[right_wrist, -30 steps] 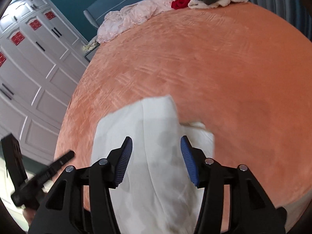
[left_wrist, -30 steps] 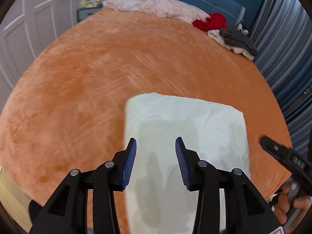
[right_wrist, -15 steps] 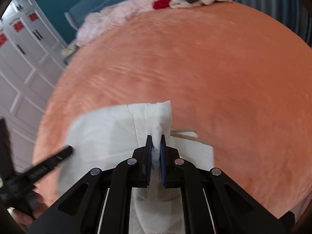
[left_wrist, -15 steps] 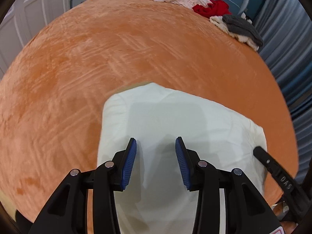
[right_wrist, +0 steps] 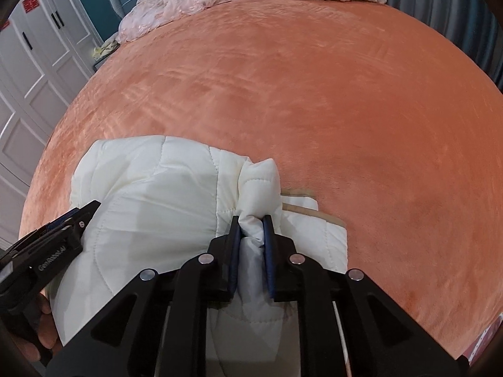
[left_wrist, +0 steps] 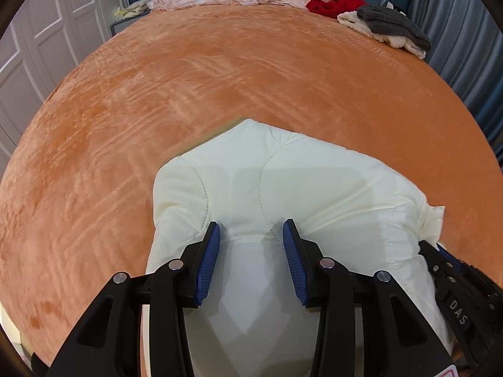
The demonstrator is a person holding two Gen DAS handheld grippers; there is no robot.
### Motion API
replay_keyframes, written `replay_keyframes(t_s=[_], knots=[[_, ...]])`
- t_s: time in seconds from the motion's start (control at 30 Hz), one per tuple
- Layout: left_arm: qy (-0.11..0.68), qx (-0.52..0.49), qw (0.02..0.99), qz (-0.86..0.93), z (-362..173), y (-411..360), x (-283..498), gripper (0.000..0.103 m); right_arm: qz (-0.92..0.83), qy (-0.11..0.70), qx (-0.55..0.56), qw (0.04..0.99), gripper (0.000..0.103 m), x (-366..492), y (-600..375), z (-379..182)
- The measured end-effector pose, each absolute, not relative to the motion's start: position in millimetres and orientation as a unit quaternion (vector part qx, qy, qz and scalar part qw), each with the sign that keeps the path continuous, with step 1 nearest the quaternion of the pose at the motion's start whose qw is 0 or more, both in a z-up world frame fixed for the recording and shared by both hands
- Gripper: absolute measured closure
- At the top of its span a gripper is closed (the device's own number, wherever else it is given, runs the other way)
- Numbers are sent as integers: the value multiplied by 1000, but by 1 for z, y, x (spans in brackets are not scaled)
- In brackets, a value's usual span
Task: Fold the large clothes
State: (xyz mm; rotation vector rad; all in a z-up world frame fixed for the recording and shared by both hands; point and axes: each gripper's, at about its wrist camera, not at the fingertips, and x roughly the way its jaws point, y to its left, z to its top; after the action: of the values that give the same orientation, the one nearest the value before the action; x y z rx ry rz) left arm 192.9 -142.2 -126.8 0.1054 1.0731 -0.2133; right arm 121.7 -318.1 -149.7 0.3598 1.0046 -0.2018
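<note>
The white quilted jacket (left_wrist: 283, 194) lies in a thick, partly folded bundle on the orange bedspread (left_wrist: 220, 78), at the near edge of the bed, well apart from the pile of clothes (left_wrist: 371, 12) at the far end. The step in hand looks like the gathering of the bundle for another fold. The right gripper (right_wrist: 251, 223) has a puffed ridge of the jacket pinched between its pads; its jaws have just been opening a little after a hard squeeze, yet the cloth between them is gripped, bulging out above the tips. The left gripper (left_wrist: 251, 229) stands half open with its pads pressed down into the padding on either side of a stitched seam, not clamped on anything. The bundle's long axis seems to run across the bed's near edge, from one gripper to the other, with a rounded folded corner pointing toward the far end; a tan-edged flap (right_wrist: 311, 210) sticks out beside the right gripper. The next move probably calls for the left gripper to close on its own handful of padding, so both ends can be lifted evenly and carried over; the slick, springy filling may slip from a shallow bite.
</note>
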Motion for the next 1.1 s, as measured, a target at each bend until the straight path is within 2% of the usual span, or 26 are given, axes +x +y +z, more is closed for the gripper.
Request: replay_keyframes(t_s=[1.1], knots=[[478,75,872,-71,-147,-149,192,62,-97,451,166,871,83,117,-317,-157]])
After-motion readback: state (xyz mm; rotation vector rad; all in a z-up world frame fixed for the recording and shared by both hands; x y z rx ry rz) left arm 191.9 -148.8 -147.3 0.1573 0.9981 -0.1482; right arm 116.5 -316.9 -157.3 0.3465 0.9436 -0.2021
